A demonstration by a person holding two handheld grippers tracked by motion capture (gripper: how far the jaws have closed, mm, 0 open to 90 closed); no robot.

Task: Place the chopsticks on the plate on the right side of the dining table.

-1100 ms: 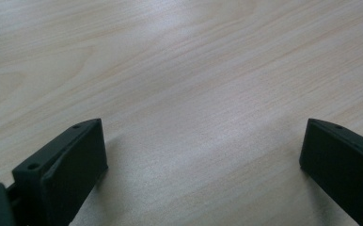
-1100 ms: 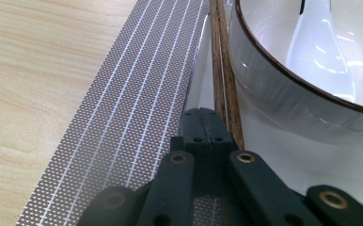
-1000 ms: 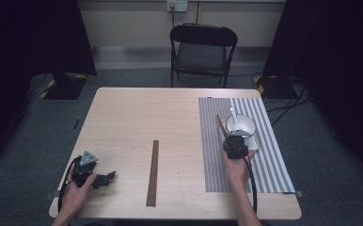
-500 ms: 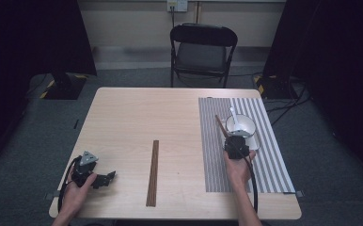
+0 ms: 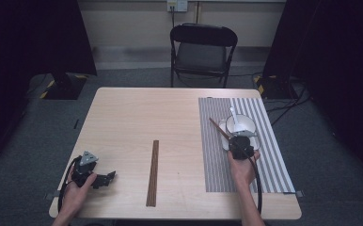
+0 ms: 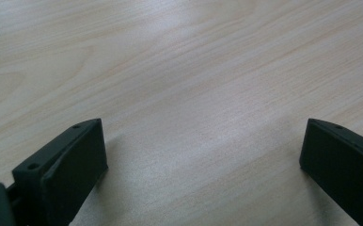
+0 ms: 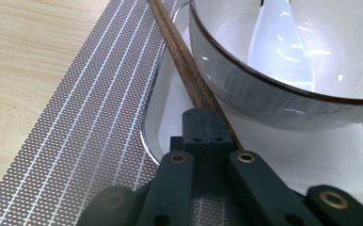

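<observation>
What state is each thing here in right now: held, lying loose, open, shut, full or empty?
Right gripper: shut on chopsticks.
Chopsticks: held, slanting beside the bowl.
Left gripper: open, nothing between its jaws.
Bowl: upright on a white tray, a white spoon in it.
Second chopsticks: lying loose on the table.
Folding chair: unfolded, empty.

Heads up, your right gripper [image 7: 203, 123] covers the near end of the chopsticks [image 7: 179, 52], so you can't see where the jaws actually bite. The far end runs off the top of the right gripper view, and so does the spoon [image 7: 278, 42] in the bowl [image 7: 264, 89]. The tray [image 7: 170, 117] under the bowl is cut off at the right edge. From the high view, the tray is mostly hidden behind your gripper and too small to read.
</observation>
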